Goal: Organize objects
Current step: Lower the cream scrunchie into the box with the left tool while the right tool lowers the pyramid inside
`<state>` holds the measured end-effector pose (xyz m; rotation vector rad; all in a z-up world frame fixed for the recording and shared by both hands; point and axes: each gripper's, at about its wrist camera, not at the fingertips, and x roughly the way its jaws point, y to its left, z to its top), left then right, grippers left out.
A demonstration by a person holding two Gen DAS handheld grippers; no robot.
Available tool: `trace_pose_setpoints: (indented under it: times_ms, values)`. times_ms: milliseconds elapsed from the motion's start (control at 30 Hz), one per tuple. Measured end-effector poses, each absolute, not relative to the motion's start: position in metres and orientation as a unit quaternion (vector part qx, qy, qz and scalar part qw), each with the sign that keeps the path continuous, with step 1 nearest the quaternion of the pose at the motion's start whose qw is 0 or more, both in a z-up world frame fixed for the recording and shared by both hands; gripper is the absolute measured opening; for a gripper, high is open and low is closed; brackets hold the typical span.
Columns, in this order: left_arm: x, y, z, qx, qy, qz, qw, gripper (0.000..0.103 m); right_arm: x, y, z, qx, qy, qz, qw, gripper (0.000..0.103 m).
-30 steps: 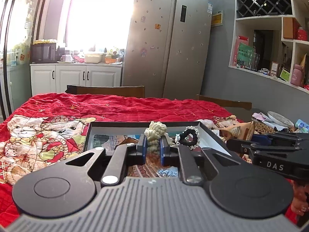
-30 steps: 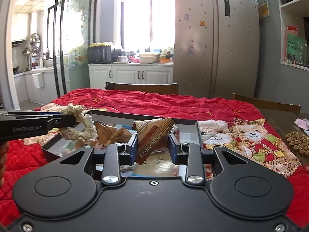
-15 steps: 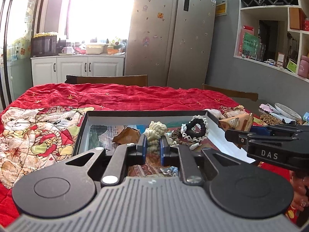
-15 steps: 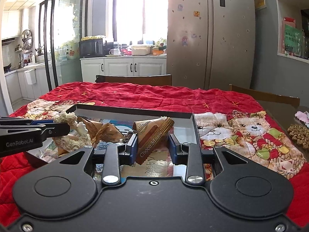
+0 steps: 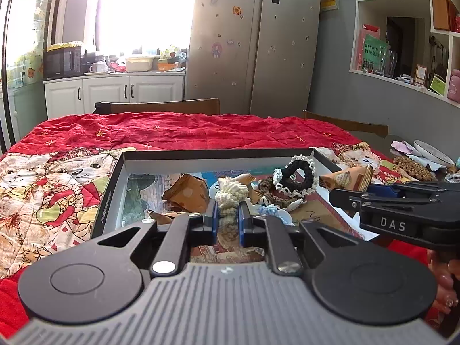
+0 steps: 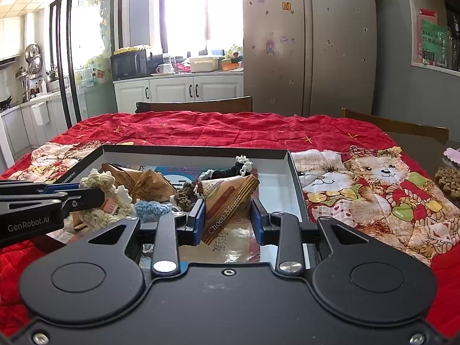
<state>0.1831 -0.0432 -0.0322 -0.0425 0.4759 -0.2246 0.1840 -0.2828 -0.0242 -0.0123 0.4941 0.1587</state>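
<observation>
Cream crocheted scrunchie [image 5: 228, 201] pinched upright in the left gripper [image 5: 228, 220], jaws pressed nearly together on it, hanging over the near middle of the shallow black box [image 5: 218, 153]. Brown Choco snack packet [image 6: 228, 201] clamped in the right gripper [image 6: 228, 220], long axis tilted up toward the box's far right corner (jaws only partly spread). Both loads already above the box, a downward release likely next; box sitting mid-desk on the red quilt [image 6: 230, 128].

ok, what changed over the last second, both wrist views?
Both grippers sank toward the black-rimmed shallow box, which now looks nearer. No grab or release: left gripper stays shut on the cream crocheted scrunchie, right gripper on the brown triangular snack packet.
</observation>
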Motion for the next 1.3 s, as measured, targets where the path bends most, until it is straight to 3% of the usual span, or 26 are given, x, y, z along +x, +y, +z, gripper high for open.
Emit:
trace_pose_setpoints:
  times_ms: [1300]
  values:
    - [0.199, -0.047, -0.049, 0.005, 0.266, -0.101, 0.959, 0.016, 0.200, -0.269, -0.047, -0.031, 0.285, 0.088, 0.954, 0.032]
